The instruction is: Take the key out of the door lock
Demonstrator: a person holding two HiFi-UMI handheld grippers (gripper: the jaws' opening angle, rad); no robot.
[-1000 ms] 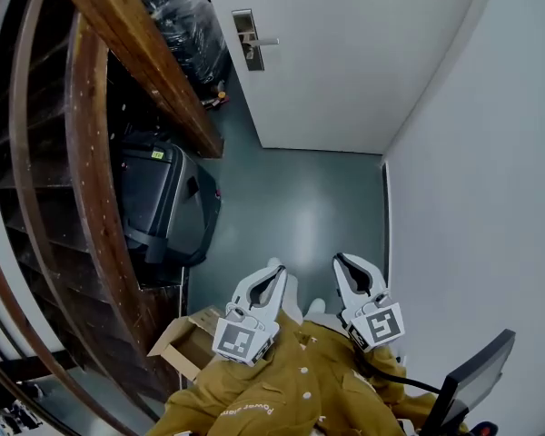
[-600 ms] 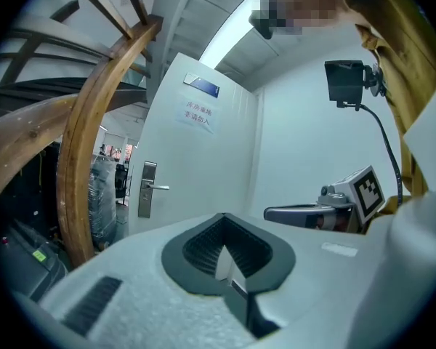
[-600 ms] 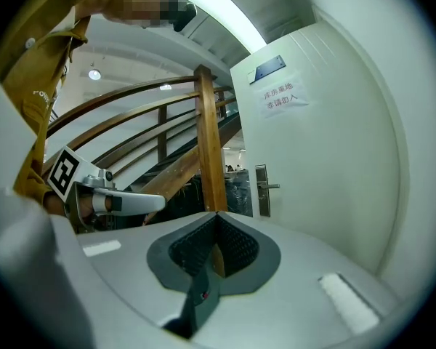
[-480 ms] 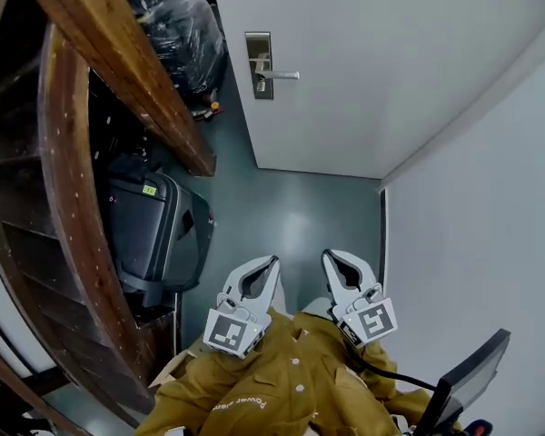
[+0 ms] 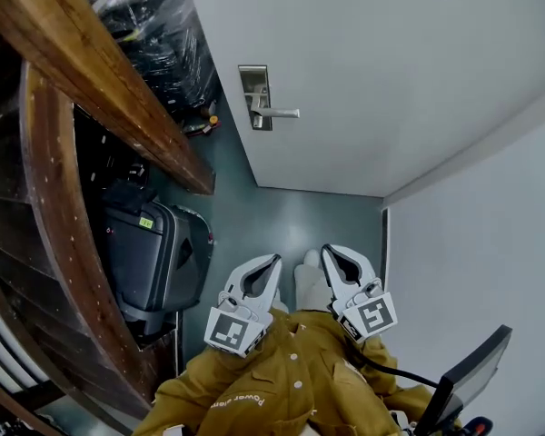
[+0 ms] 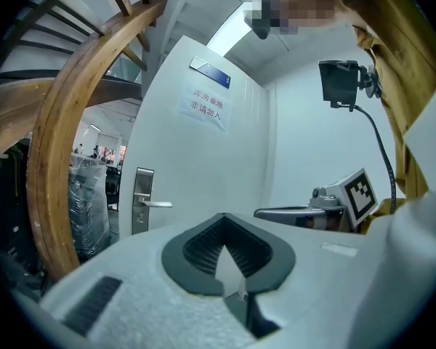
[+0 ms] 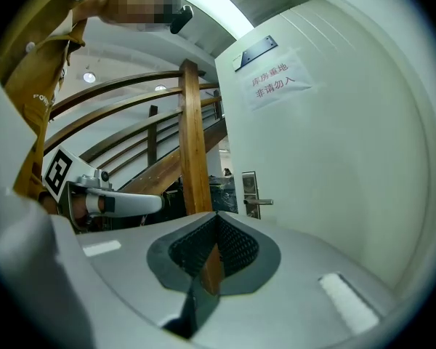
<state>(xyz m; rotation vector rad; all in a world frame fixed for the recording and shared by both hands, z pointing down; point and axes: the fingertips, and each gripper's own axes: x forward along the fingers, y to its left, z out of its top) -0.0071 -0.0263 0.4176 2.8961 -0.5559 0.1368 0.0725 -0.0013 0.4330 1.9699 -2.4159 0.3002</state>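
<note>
A white door (image 5: 391,80) stands ahead, with a steel lock plate (image 5: 252,84) and a lever handle (image 5: 280,113) near its left edge. The key is too small to make out. Both grippers are held side by side at waist height, well short of the door. My left gripper (image 5: 272,262) is shut and holds nothing. My right gripper (image 5: 327,251) is also shut and empty. The left gripper view shows the lock plate (image 6: 142,202) far beyond the closed tips (image 6: 224,217). In the right gripper view the lock plate (image 7: 250,195) lies beyond the tips (image 7: 216,217).
A curved wooden stair stringer (image 5: 100,89) runs along the left, with a black suitcase (image 5: 150,252) and plastic-wrapped goods (image 5: 163,34) under it. A white wall (image 5: 490,271) closes the right side. A paper sign (image 6: 206,107) hangs on the door. Grey floor (image 5: 291,216) leads to the door.
The person has walked toward the door: the lock plate and handle look larger and lower in the head view. Both grippers came along, still side by side.
</note>
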